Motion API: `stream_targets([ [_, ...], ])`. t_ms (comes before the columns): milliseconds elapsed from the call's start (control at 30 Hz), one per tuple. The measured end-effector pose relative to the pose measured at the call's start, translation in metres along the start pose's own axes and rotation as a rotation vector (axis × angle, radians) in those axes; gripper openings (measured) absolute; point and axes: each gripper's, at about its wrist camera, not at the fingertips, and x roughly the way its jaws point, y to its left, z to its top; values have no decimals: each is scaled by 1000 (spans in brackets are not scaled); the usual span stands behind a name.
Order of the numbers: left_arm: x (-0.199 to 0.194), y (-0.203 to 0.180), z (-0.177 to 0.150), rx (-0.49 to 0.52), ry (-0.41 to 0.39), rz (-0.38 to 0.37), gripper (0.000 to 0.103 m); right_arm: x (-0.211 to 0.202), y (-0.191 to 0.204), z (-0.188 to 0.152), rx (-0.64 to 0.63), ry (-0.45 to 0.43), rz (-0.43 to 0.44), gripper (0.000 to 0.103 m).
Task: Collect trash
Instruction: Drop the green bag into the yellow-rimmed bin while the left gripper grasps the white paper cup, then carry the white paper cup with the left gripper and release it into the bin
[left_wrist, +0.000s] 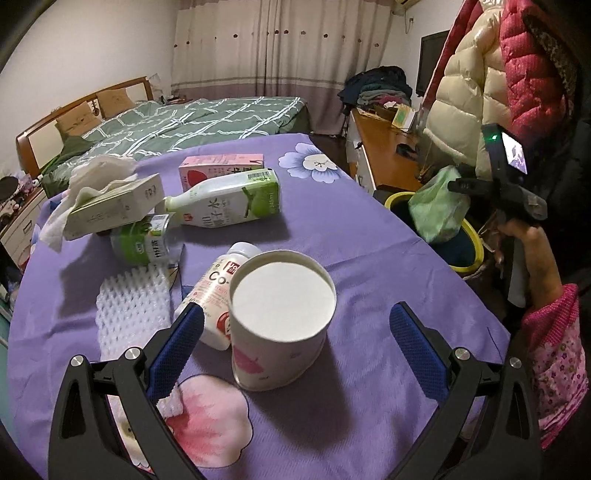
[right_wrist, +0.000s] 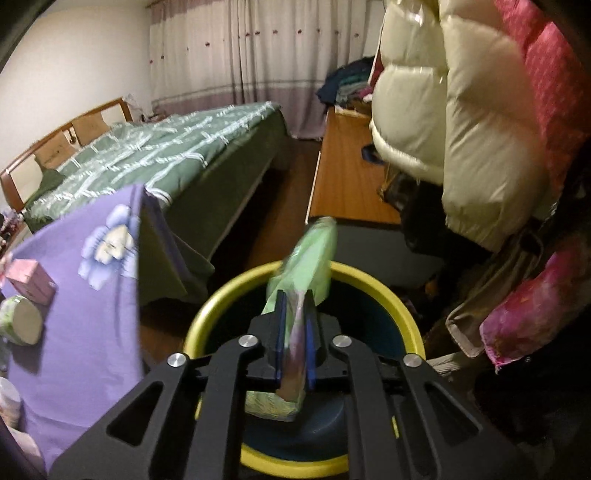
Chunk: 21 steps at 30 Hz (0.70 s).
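Left gripper (left_wrist: 295, 345) hangs low over the purple tablecloth (left_wrist: 369, 387), jaws spread wide, nothing between them. Paper cup (left_wrist: 280, 317) stands upside down between the two blue pads without touching either. Bottle with red lettering (left_wrist: 218, 291) lies on its side directly behind the cup, against its left wall. White foam netting (left_wrist: 133, 306) lies flat to the left of that bottle. Further back: a green-labelled clear bottle (left_wrist: 142, 240) on its side, a tissue box (left_wrist: 118, 203) resting partly on it with crumpled tissue (left_wrist: 99, 173) on top, a white and green bottle (left_wrist: 236, 199) lying down, and a pink carton (left_wrist: 221, 166) behind it.

Right gripper (right_wrist: 295, 332) is clamped on a light green packet (right_wrist: 306, 266), held above the mouth of the yellow-rimmed bin (right_wrist: 229, 288), which stands on the floor beside the table's edge. Packet's far end projects past the bin's rear rim in the right wrist view. Bed (right_wrist: 166, 155) with green checked cover occupies the background.
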Motion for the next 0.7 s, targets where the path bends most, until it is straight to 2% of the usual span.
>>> stream_targets([
  [33,0,0,0,0,2,1,99,3,-1,-2,0,2,-9,28],
  [100,4,-1,2,4,7,6,99,5,-6,-4,16,-5,-17,44],
  [133,4,-1,2,4,7,5,99,4,-8,-5,23,-8,-15,46],
  [233,6,-4,5,11,1,11,97,0,-14,-8,36,-9,-6,46],
  [333,8,-6,8,16,1,4,87,-6,-19,-12,49,-13,1,47],
  [433,12,-6,8,12,12,5,71,-13,-24,-14,62,-21,9,47],
  [500,14,-5,9,2,24,0,57,-18,-26,-16,72,-28,18,47],
  [700,7,-9,14,10,11,-2,57,-31,-29,-24,75,-46,30,47],
])
